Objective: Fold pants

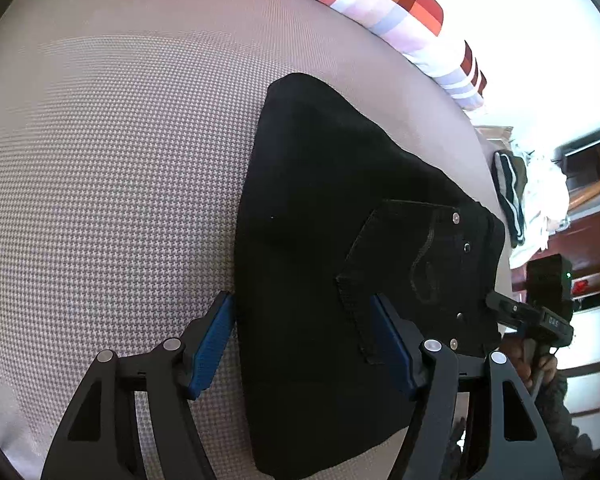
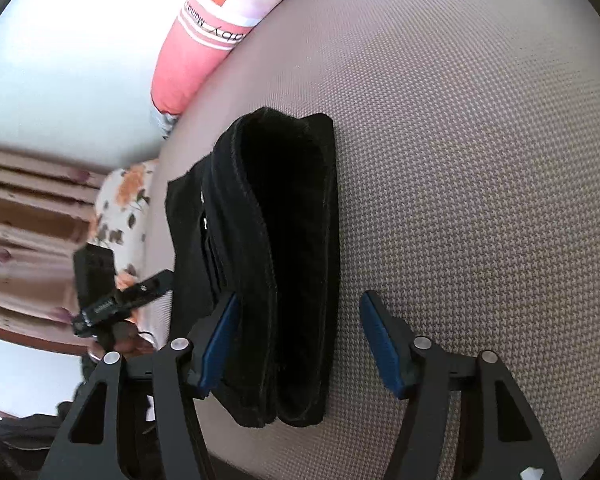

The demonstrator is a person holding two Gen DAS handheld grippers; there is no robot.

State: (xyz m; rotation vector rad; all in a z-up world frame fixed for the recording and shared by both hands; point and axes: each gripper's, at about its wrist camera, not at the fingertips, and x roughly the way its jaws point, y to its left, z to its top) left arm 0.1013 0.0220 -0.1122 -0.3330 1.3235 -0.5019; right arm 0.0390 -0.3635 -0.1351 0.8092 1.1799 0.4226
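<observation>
The bed point(image 1: 100, 160) filled both views, covered in a grey houndstooth weave. A pink and checked pillow point(image 1: 380, 4) lay along its far edge. The black pants point(image 1: 320, 240) lay folded into a compact stack on the bed, near the edge.

In the left wrist view the pants sat right under the L gripper point(image 1: 302, 344), back pocket point(image 1: 404, 272) w/ rivets facing up. The L gripper was spread wide, holding nothing. Its left pad point(image 1: 212, 344) sat by the pants' edge over bare cover, and its right pad point(image 1: 392, 344) was over the pocket. Contact w/ fabric couldn't be told.

In the right wrist view the stacked folds showed edge-on. The R gripper point(image 2: 296, 340) was also spread wide and empty, left pad point(image 2: 220, 340) over the pants, right pad point(image 2: 380, 344) over bare cover beside them.

Each view caught the other gripper at the bed's edge, beside the pants.
</observation>
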